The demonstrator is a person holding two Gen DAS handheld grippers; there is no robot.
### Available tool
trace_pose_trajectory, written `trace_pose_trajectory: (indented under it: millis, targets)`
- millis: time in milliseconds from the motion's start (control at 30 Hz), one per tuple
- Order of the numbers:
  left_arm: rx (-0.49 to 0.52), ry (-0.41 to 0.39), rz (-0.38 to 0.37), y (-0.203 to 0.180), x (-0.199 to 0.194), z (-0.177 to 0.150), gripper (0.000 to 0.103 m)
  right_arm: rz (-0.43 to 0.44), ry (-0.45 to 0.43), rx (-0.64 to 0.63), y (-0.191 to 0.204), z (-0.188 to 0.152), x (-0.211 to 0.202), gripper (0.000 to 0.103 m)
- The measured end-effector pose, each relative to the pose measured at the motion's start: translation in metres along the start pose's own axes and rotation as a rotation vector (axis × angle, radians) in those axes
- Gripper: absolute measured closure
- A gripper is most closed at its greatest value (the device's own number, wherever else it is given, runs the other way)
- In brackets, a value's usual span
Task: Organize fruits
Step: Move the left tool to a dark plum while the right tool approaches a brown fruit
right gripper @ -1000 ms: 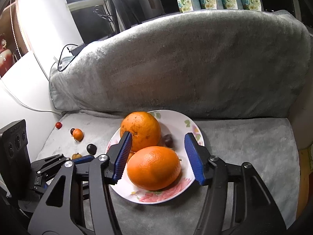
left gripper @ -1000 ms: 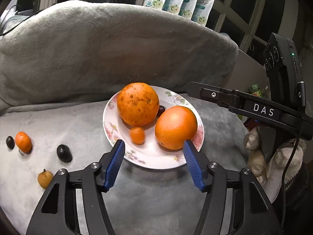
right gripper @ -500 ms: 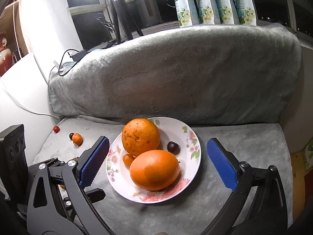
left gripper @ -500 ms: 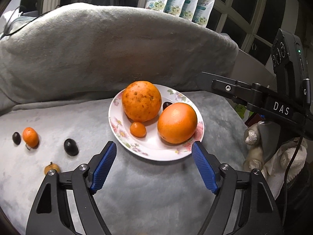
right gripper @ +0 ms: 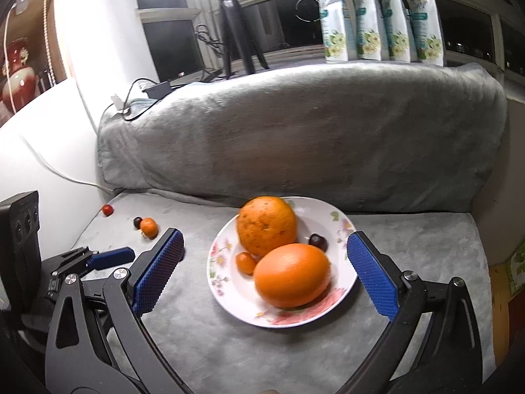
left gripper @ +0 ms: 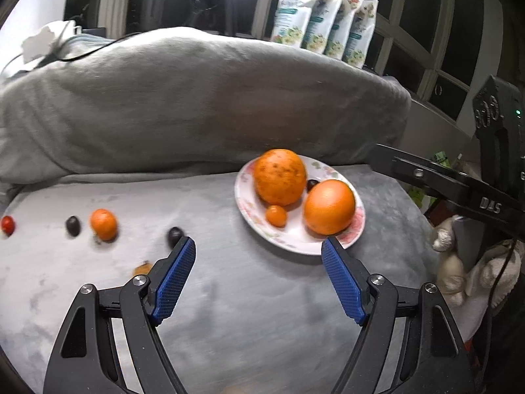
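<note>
Big grey plush sofa (right gripper: 295,138) takes up most of the shot, and everything sits on its seat cushion. Four white-and-green printed pouches (right gripper: 380,16) stand in a row along the ledge behind the backrest.

On the seat there's a round white floral-rimmed plate (right gripper: 341,226) holding a speckled rough-skinned orange (right gripper: 266,225) at the back, a smooth bright orange (right gripper: 292,274) touching it in front, a tiny orange kumquat (right gripper: 246,262) tucked on the left side, and a dark round cherry-like fruit (right gripper: 318,241) at the right.

The left hand-held gripper (left gripper: 259,269) is spread, nothing between its blue pads, hovering over bare cushion just short of the plate; its jaws have just been opening. The right hand-held gripper (right gripper: 265,262) is spread really wide on either side of the plate, not touching it, also just been opening.

Loose on the cushion, left of the plate: a small orange mandarin (left gripper: 103,224), two dark oval fruits (left gripper: 73,225) (left gripper: 175,235), a small red cherry tomato (left gripper: 7,225), and a little yellowish fruit (left gripper: 142,267) partly hidden behind the left finger.
</note>
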State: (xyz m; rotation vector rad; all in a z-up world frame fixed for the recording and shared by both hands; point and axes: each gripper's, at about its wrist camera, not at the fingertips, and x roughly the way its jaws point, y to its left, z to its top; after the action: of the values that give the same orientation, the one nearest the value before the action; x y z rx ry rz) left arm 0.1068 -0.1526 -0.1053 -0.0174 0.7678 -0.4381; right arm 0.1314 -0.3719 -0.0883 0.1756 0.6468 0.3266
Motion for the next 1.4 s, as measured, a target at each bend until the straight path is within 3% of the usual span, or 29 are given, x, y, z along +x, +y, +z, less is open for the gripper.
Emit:
trace_pose_trajectory:
  millis: [400, 733, 867, 1133, 1300, 1400]
  targets:
    - [-0.103, -0.042, 0.119, 0.067, -0.029, -0.012, 0.024, 0.073, 0.040, -0.092, 0.052, -0.010, -0.001, 0.001]
    - [-0.208, -0.069, 0.180, 0.129, -0.043, -0.015, 0.024, 0.175, 0.122, -0.194, 0.111, -0.030, 0.021, 0.002]
    - [-0.228, -0.067, 0.201, 0.149, -0.042, -0.017, 0.024, 0.203, 0.165, -0.236, 0.133, -0.042, 0.033, 0.008]
    - [-0.255, -0.032, 0.215, 0.182, -0.025, -0.016, 0.045, 0.259, 0.243, -0.299, 0.167, -0.063, 0.052, 0.016]
    - [-0.268, 0.009, 0.214, 0.199, -0.002, -0.013, 0.061, 0.278, 0.292, -0.331, 0.179, -0.073, 0.066, 0.029]
    - [-0.267, 0.030, 0.211, 0.204, 0.011, -0.013, 0.063, 0.286, 0.317, -0.340, 0.182, -0.078, 0.072, 0.037]
